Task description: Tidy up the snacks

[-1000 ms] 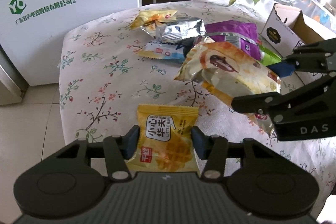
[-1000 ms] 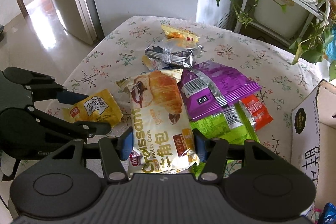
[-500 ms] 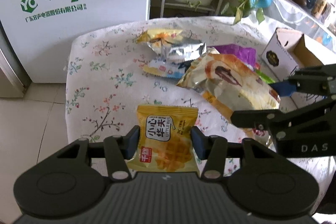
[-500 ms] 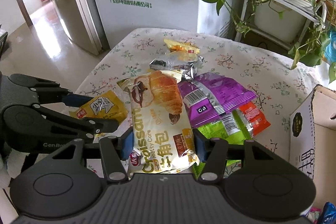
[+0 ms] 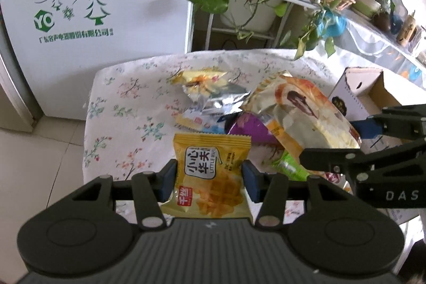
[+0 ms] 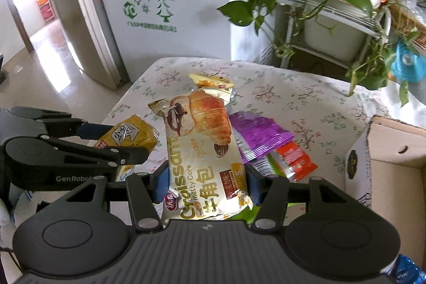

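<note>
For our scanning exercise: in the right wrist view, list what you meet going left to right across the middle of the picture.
Left tongs → yellow waffle packet → croissant packet → purple packet → orange-red packet → cardboard box.

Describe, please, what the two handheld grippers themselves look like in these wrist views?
Both are matte black plastic. The left gripper and the right gripper each have two blue finger pads, angular linkage arms with silver rivets, and a ribbed grey body with two round discs. Seen from the side, the left one bears "GenRobot" in pale lettering, the right one "DAS". No cables, hands or sleeves show.
</note>
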`<state>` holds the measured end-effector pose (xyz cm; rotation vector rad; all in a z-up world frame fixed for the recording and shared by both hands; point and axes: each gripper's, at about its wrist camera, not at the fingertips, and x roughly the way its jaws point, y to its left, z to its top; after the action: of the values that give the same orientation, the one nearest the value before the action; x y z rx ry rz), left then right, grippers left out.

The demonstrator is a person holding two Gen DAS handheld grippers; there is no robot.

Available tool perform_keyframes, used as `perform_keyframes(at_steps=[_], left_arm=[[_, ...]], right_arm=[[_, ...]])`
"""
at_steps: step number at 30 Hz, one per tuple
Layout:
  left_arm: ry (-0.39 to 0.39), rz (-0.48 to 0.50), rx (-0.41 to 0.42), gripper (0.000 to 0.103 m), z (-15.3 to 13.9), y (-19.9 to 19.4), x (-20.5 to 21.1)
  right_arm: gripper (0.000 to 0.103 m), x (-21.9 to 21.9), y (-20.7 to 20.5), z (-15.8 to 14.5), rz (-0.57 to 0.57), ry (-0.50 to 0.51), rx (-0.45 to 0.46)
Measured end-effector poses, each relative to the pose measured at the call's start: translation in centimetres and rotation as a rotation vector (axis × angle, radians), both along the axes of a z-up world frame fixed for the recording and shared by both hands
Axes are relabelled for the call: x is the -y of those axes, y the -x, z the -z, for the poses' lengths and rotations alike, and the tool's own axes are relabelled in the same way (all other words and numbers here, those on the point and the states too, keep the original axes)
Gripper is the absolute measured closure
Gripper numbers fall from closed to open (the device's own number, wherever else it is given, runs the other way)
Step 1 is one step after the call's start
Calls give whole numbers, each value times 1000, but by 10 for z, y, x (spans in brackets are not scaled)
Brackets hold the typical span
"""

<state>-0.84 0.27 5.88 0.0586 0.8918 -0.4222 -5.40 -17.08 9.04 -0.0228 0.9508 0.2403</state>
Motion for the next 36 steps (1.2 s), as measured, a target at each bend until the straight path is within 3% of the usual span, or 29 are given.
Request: perform_keyframes(at_steps=[30,32,36], left_arm=[[133,122,31,52,-23,27,102],[140,129,35,52,-24,32,108],[167,147,43,52,-29,39,122]], right_arm=[[40,112,13,-50,308,-42,86],[46,122,16,-56,325,-53,99],[46,143,22,-64,370,-74,109]])
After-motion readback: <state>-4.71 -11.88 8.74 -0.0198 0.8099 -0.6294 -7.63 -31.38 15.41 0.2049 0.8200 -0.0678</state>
